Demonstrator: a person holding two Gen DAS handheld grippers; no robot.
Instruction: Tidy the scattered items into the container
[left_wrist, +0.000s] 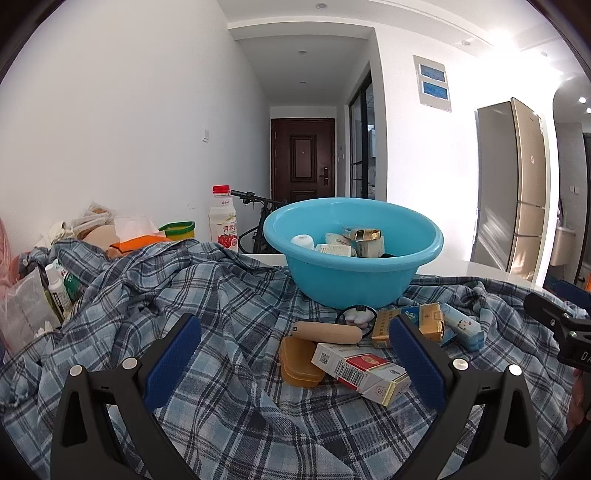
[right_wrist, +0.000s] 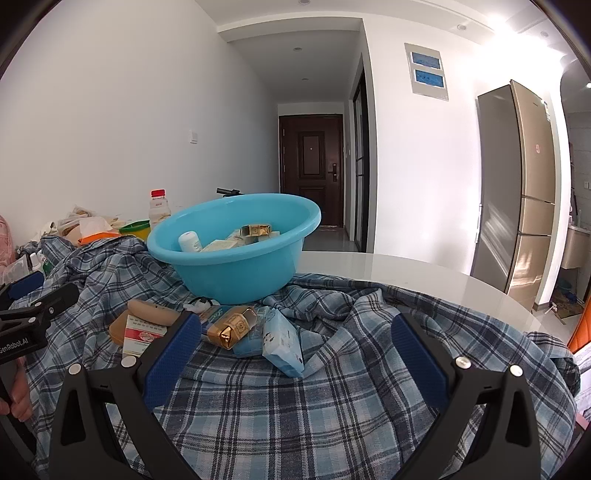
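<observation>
1. Jaws first: the left gripper (left_wrist: 295, 350) stands wide open and holds nothing; the right gripper (right_wrist: 295, 350) is likewise spread wide and empty.
2. Just short of the blue basin (left_wrist: 424, 254), on the plaid cloth (left_wrist: 221, 295), lies the loose pile. The red-and-white cigarette pack (left_wrist: 360, 371) sits nearest, between the left fingers and closer to the right one, overlapping the amber case (left_wrist: 297, 362).
3. That pack is probably light, stiff card with a slick wrap; pinching across its long flat sides should hold it without crushing.
4. The beige oblong case (left_wrist: 327, 331) lies behind it, toward the basin; smooth and rounded, it may roll or slip, so grip mid-length.
5. Seen from the right wrist, the gold pack (right_wrist: 231, 326) and the soft blue tissue packet (right_wrist: 282, 341) lie in front of the basin, nearer that gripper's left finger; the packet will squash.
6. The basin itself already holds several boxes and a white bottle (right_wrist: 190, 242).
</observation>
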